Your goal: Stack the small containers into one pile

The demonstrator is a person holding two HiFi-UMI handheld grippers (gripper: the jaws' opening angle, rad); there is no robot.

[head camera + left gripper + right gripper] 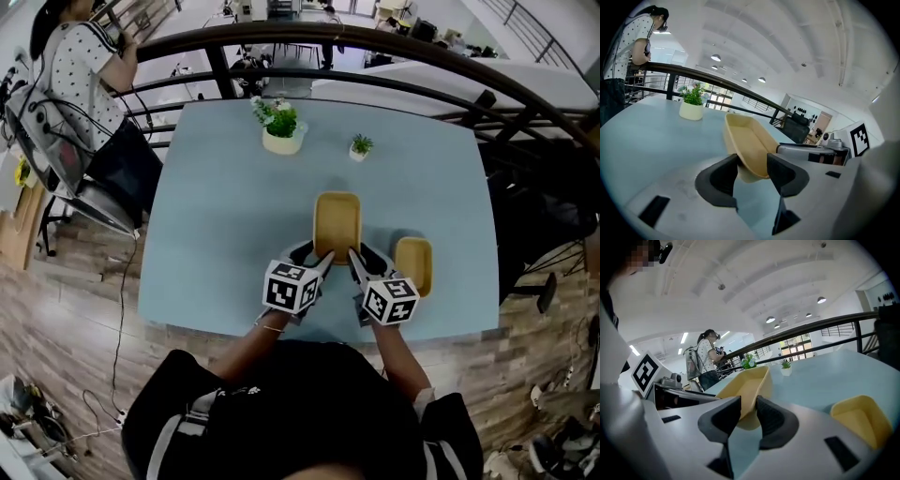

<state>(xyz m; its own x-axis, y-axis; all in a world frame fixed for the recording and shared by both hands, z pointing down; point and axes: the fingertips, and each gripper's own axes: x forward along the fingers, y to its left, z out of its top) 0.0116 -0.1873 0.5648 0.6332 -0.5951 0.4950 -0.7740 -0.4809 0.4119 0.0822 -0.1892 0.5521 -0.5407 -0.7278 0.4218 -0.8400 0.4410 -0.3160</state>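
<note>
Blue table (225, 225) by railing (281, 37), wood floor (75, 272) — left gripper (752, 171), right gripper (749, 411) both clamped on tray (337, 220) near rim; second tray (413, 262) just right.

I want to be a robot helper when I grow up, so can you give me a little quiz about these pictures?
1. True or false: the left gripper and the right gripper both hold the same yellow container in their fingers.
2. How many potted plants stand on the table?
3. Where is the other yellow container? A: on the table, right of the held one. B: stacked inside it. C: on the floor.
Key: 1 true; 2 two; 3 A.
</note>
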